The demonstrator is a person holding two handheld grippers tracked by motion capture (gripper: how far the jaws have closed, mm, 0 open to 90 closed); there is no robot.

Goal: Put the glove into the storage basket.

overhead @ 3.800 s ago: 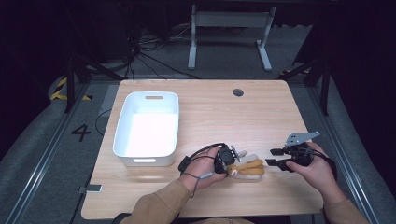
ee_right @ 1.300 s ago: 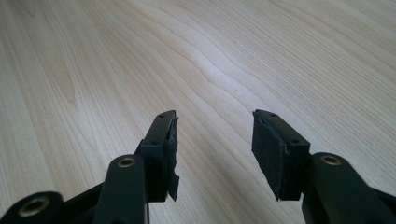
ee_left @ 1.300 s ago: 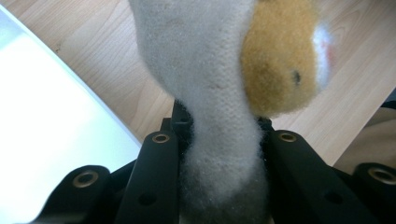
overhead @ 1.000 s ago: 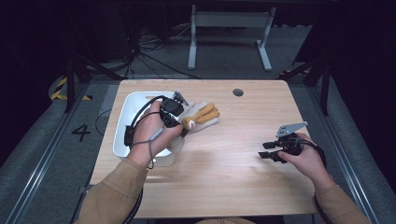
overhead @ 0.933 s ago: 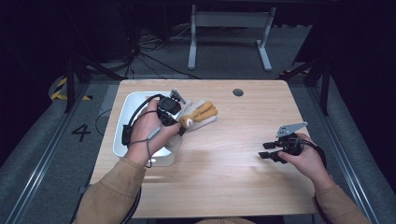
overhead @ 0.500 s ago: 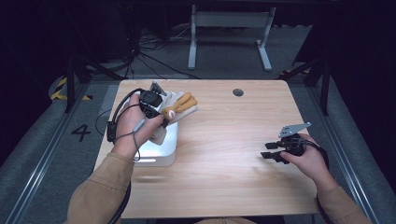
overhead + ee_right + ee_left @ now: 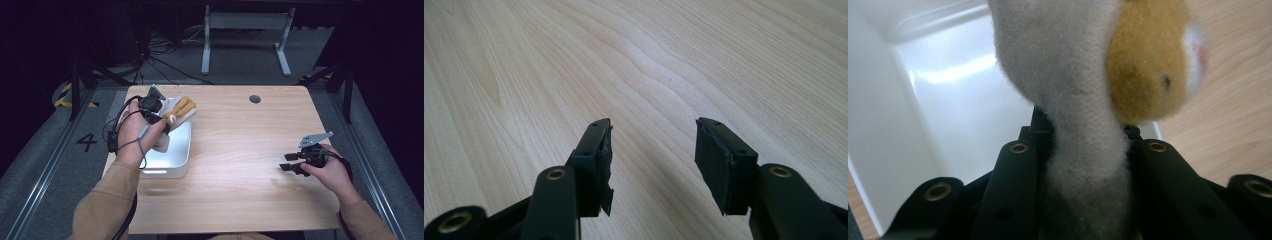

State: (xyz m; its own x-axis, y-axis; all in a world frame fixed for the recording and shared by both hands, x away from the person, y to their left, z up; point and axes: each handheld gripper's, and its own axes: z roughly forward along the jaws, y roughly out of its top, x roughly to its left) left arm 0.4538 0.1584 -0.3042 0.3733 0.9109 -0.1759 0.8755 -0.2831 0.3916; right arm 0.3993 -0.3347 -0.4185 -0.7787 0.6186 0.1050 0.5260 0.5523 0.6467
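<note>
The left gripper's (image 7: 167, 119) fingers (image 7: 1013, 185) squeeze a soft plush toy (image 7: 1088, 90), holding it up over the white bin (image 7: 177, 162). The right gripper's (image 7: 651, 165) fingers (image 7: 724, 170) are spread apart with nothing between them, low over the wooden tabletop (image 7: 250, 165).

Left gripper (image 7: 167, 119) fingers clamped tight, arm extended; right gripper (image 7: 289, 162) fingers parted, hand low.

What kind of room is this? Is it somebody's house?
Probably not a house; it looks like a lab or studio. A bare wooden table stands on a dark floor, with loose cables behind and a painted number four beside it.
</note>
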